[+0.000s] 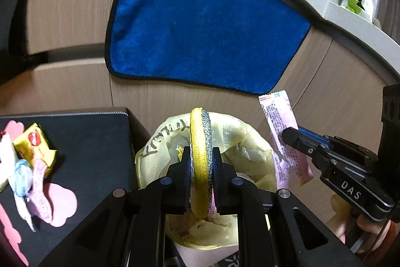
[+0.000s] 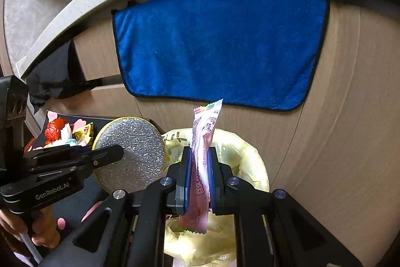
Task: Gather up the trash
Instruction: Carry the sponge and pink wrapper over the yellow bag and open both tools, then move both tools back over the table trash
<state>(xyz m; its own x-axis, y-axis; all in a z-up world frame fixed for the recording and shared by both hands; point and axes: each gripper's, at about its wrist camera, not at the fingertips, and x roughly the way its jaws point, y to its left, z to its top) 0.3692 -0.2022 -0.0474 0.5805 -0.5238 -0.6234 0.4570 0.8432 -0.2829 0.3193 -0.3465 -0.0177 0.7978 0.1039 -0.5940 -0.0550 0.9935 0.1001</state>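
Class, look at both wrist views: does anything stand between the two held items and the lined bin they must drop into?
Nothing visible does. The left tool grips the round scouring pad and the right tool grips the pink wrapper, both over the open mouth of the yellow-lined bin, with only air below.

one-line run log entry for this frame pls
left hand-held gripper: shut on round scouring pad | right hand-held gripper: shut on pink wrapper | both over bin bag
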